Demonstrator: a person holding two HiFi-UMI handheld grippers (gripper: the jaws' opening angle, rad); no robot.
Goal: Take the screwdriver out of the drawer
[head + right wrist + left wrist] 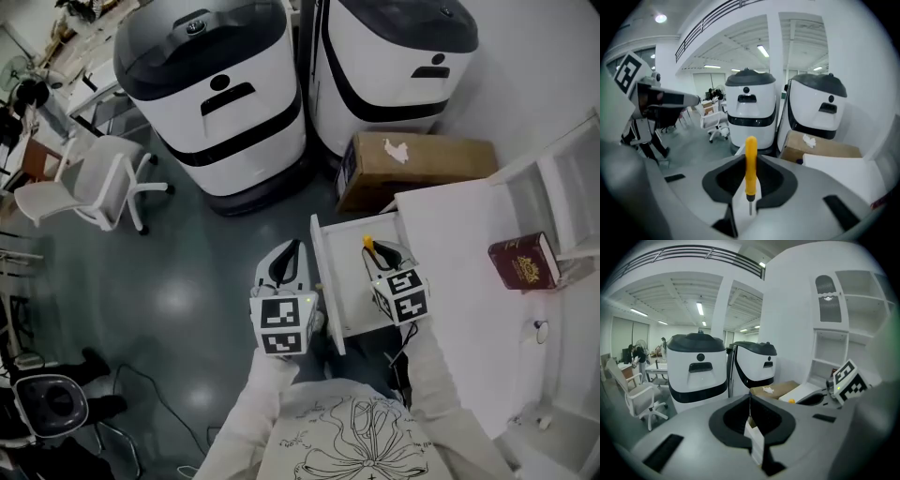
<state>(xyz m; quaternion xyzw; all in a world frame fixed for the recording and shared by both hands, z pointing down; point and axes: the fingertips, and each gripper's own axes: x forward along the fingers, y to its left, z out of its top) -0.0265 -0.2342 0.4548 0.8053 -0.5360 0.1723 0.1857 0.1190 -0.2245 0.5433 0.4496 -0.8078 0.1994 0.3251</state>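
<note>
My right gripper point(750, 157) is shut on the screwdriver point(751, 165). Its yellow handle stands up between the jaws and the short metal shaft points back toward the camera. In the head view the right gripper point(377, 249) is above the open white drawer point(327, 281), with the handle's orange tip point(368, 242) showing at its jaws. My left gripper point(289, 251) hangs just left of the drawer's front panel. In the left gripper view its jaws point(750, 398) meet in a thin seam with nothing between them.
The drawer belongs to a white table point(469, 281) with a dark red book point(523, 261) on it. A cardboard box point(417, 161) lies behind the drawer on the floor. Two large white machines point(220, 94) stand beyond it. A white office chair point(94, 183) is at the left.
</note>
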